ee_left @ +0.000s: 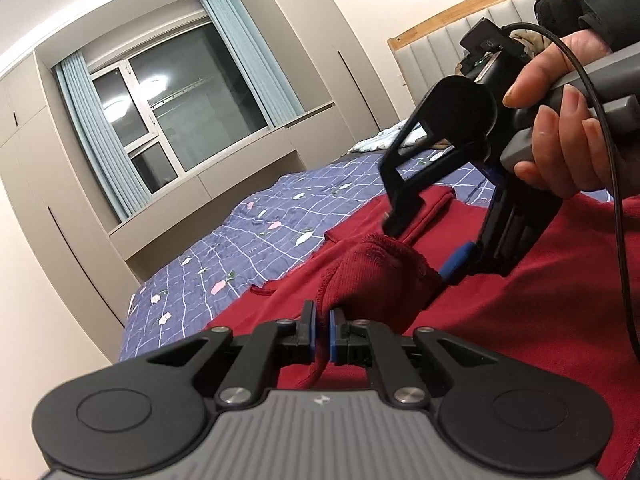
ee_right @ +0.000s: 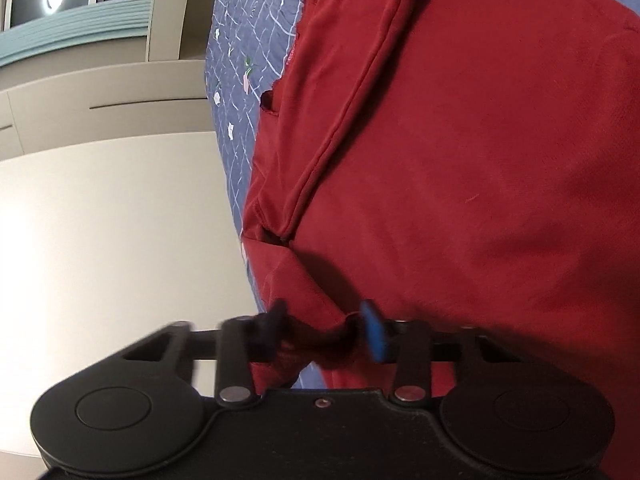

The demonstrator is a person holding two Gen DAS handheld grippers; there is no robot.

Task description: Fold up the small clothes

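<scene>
right wrist view blurs the right gripper [ee_right: 324, 332], parted over red garment [ee_right: 480, 160]; left gripper [ee_left: 321, 330] pinches it

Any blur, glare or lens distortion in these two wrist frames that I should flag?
Left wrist view: sharp; fisheye bends the window frame and wardrobe lines; ceiling lamps reflect in the glass. The left claw pinching the red garment is crisp. Right wrist view: motion blur smears the right claw fingers and the cloth between them; bright glare at the top left corner.

Bedroom: quilted bed [ee_left: 248, 240] (padded headboard [ee_left: 472, 24]).
</scene>
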